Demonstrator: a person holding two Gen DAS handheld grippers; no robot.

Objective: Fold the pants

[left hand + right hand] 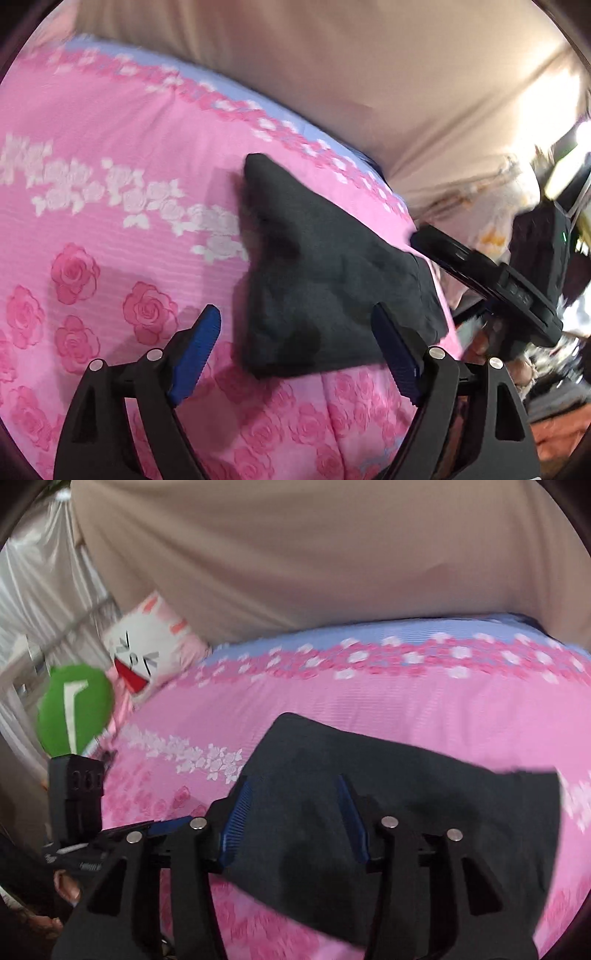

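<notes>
The dark grey pants [325,280] lie folded into a compact bundle on the pink rose-print bedspread [110,221]. My left gripper [299,343] is open and hangs over the bundle's near edge. Its blue pads stand wide apart and neither presses the cloth. In the right wrist view the pants [424,812] spread under my right gripper [295,812]. That gripper is open, with flat cloth showing between its blue pads and nothing pinched. The right gripper's black body [487,288] shows beside the bundle in the left wrist view. The left gripper's body [75,797] shows at the left in the right wrist view.
A beige padded surface [295,554] rises behind the bed. A cartoon-face pillow [147,657] and a round green cushion [74,709] sit at the bed's far left corner. Clutter [554,387] lies past the bed's right edge. Bare pink bedspread [406,709] stretches beyond the pants.
</notes>
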